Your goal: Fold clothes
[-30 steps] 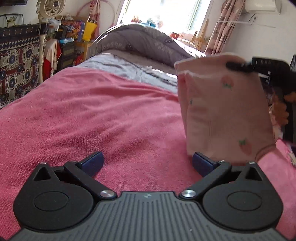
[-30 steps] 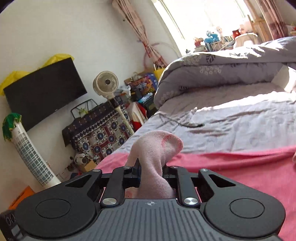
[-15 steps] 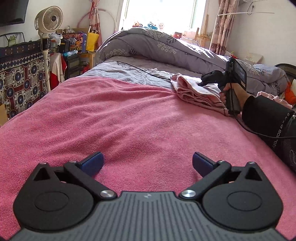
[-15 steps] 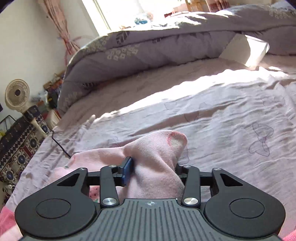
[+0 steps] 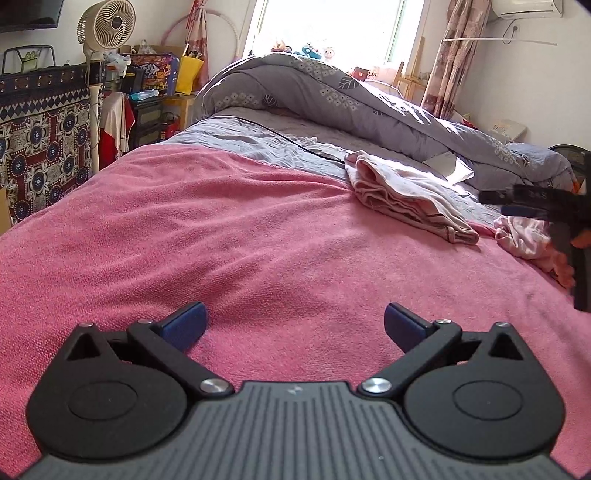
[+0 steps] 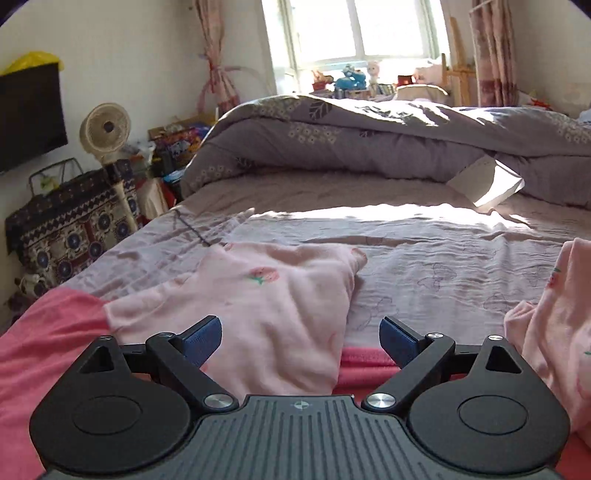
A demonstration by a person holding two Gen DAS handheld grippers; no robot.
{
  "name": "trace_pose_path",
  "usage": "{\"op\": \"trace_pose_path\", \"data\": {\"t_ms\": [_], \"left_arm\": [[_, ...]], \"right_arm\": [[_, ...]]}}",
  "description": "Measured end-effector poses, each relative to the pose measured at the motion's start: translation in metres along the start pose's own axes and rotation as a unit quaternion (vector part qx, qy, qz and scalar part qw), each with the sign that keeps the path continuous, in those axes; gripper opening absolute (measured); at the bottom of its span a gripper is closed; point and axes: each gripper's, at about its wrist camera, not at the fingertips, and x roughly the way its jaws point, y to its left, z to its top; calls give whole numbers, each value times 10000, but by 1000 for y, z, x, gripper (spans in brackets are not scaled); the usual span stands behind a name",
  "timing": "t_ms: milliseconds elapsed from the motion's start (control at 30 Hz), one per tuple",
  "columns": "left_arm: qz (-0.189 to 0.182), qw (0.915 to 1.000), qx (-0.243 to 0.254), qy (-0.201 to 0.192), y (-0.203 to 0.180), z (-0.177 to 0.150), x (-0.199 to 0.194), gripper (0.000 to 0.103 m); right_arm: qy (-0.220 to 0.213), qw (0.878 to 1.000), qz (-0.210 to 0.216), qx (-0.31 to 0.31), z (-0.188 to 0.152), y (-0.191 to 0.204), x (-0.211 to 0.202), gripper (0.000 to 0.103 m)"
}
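A bedroom with a sunlit window (image 5: 325,33) holds a bed spread with a pink towel blanket (image 5: 184,236) over a grey sheet (image 5: 266,144), a rumpled grey quilt (image 5: 332,96) heaped near the window and a standing fan (image 5: 105,29) by the wall. In the left wrist view, the left gripper (image 5: 293,325) hangs low over the bare pink blanket with its blue fingers (image 5: 184,325) spread wide apart and nothing between them; the folded pink garment (image 5: 402,195) lies well ahead and to the right, straddling the line where the blanket meets the sheet, far from these fingers. At the right edge of that view the right gripper (image 5: 532,203) shows dark and blurred, a bit of the person's hand on its handle, above a loose pile of pink clothes (image 5: 524,236). In the right wrist view, the same bed runs toward the window (image 6: 362,29) and quilt (image 6: 369,140); the right gripper (image 6: 301,339) has its fingers (image 6: 201,339) opening, far apart, and the folded pink garment (image 6: 266,306) with its small strawberry print lies flat on the bed just ahead, its near edge reaching between the fingers but pressed by neither pad. Another pink garment (image 6: 554,317) sits crumpled just beyond the right finger, at the frame's right side.
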Motion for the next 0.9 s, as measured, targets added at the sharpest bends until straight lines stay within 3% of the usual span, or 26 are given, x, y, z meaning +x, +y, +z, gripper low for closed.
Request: {"op": "trace_pose_path", "data": {"t_ms": [167, 233, 300, 367, 433, 533, 633, 733, 900], "left_arm": [[114, 9999, 88, 71, -4, 1, 1, 103], [310, 9992, 196, 136, -11, 3, 2, 103], [654, 9972, 280, 210, -24, 4, 0, 103], [860, 9953, 395, 214, -43, 4, -5, 103], [578, 9969, 511, 140, -71, 3, -13, 103], [193, 9983, 548, 100, -107, 4, -13, 103], [411, 9932, 1088, 55, -144, 2, 3, 103], [545, 9870, 1487, 273, -163, -13, 33, 103], [701, 9866, 1412, 426, -161, -18, 44, 103]], "right_arm": [[-197, 9966, 582, -550, -75, 47, -109, 103], [-185, 9963, 674, -495, -104, 57, -124, 103], [414, 9976, 437, -339, -123, 60, -108, 103], [650, 9972, 164, -341, -122, 68, -108, 103], [758, 9956, -52, -546, -123, 80, -112, 103], [783, 9958, 10, -468, -124, 79, -107, 103], [764, 9960, 14, -452, -126, 80, -111, 103], [746, 9961, -15, -463, -126, 80, -119, 103], [746, 9963, -30, -423, -124, 73, -124, 103]]}}
